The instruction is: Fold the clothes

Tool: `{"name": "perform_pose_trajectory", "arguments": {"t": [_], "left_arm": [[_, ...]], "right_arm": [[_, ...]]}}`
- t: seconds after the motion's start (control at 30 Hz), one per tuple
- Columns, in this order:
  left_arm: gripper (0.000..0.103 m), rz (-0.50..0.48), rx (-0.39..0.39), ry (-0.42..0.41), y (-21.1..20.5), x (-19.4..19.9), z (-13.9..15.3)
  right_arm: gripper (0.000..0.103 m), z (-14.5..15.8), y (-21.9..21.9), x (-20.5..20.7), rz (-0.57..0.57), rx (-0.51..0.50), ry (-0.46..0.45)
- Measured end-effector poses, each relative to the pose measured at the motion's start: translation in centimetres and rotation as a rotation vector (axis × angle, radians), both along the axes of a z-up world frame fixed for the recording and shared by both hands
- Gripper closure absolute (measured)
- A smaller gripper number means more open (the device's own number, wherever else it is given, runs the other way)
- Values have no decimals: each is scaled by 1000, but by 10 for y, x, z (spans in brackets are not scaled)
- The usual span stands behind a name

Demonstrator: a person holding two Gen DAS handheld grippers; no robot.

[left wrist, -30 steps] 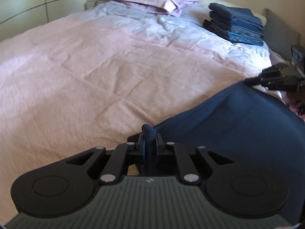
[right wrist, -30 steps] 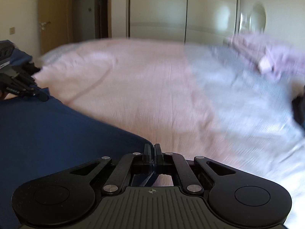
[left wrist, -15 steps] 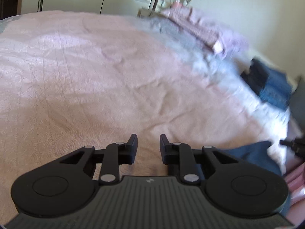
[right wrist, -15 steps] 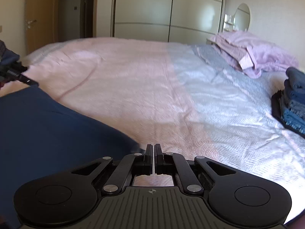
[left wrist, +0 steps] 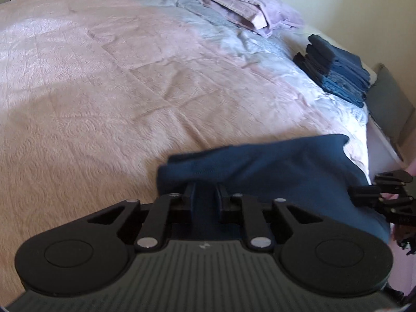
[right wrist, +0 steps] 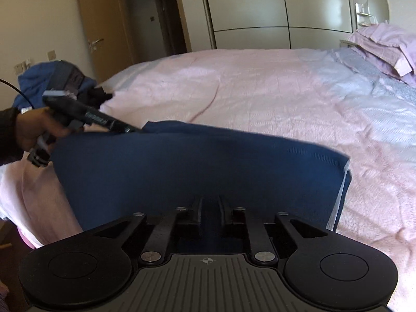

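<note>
Left wrist view: left tool [left wrist: 204,197] closing, dark blue knit garment [left wrist: 273,166] between its jaws, lying on pink quilted bed [left wrist: 104,91], stretching rightward to right tool [left wrist: 374,192].

Right wrist view: right tool [right wrist: 210,212] opening over garment's near edge [right wrist: 197,166]; long axis across.

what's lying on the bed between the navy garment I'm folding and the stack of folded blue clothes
Nothing: in the left wrist view, only bare bedspread runs between the navy garment and the folded stack.
</note>
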State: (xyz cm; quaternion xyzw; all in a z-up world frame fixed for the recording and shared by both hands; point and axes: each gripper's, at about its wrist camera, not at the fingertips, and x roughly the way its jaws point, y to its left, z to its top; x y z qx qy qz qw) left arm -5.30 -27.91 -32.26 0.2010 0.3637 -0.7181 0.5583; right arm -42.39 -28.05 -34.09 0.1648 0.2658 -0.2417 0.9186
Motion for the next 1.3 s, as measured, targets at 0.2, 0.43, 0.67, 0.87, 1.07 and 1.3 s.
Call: {"name": "perform_pose_trajectory", "arguments": {"t": [0.2,0.43,0.67,0.87,1.07,1.3], "left_arm": [[87,9,-73,-49,28,0,37],[62,-264,-280,-405,138,-49,78],[35,-585,-390,-812,204,-130,37],[38,-628,-407,-1296,190,-166,-13],[65,-613,-312,-1204,168,-159,-12],[68,-454,-194,-759,124,-118,50]], "right_arm": [[21,23,16,-17,-79,-66,44],[21,33,89,-25,46,-295,141],[21,-3,130,17,228,-472,307],[45,-22,125,54,267,-642,449],[46,-23,120,60,241,-595,418],[46,8,103,56,215,-509,280]]}}
